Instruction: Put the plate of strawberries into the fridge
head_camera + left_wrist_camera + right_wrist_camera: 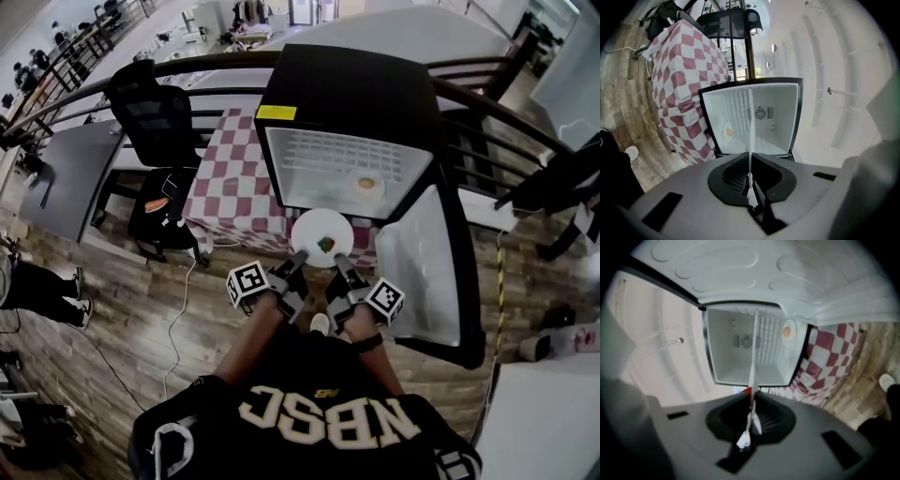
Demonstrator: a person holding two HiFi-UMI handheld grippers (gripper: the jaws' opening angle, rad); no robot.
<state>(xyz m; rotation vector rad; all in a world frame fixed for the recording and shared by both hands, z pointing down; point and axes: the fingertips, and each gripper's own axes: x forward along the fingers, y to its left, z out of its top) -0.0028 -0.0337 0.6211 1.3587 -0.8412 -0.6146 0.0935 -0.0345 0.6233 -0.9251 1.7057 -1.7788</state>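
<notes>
while the left tool [296, 259] and right tool [339, 263] each clench the rim of the plate of strawberries [322, 238], it hangs just outside the open fridge [319, 161], so placing it inside is not yet done.

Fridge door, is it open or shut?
Open. The door hangs out to one side, and the white inside of the fridge shows in all three views.

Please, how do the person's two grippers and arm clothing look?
Left gripper and right gripper: grey bodies, black jaws, each with a white cube bearing black square markers. The person wears a black top with pale letters and a dark band on the right wrist.
</notes>
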